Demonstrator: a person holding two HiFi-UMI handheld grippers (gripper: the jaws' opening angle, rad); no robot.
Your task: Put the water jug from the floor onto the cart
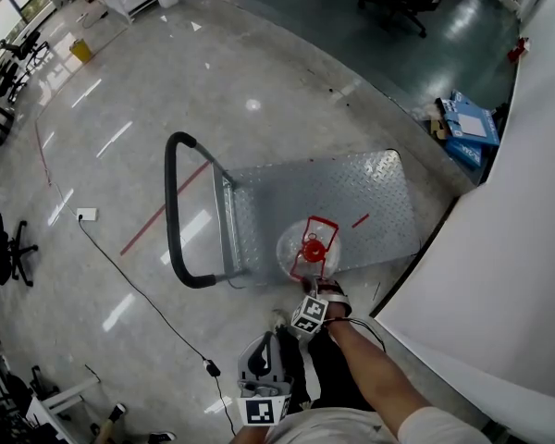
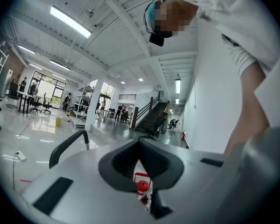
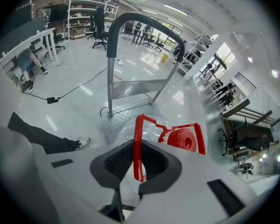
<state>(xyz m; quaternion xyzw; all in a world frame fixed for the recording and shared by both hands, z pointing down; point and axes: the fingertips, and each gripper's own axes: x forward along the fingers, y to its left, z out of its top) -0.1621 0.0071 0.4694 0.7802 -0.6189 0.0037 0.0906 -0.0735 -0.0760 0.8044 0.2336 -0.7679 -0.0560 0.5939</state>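
The right claw (image 3: 136,147) points steeply down and is clamped on the red handle (image 3: 138,125) of the water jug (image 1: 305,250). The clear jug is directly beneath its tips, over the end of the cart (image 1: 361,192) deck nearest the claw. Whether it rests on the plate I cannot tell. The cart's push bar (image 1: 173,211) rises just beyond the jug. The left claw (image 2: 140,147) is held level behind the right one, its tips together and empty.
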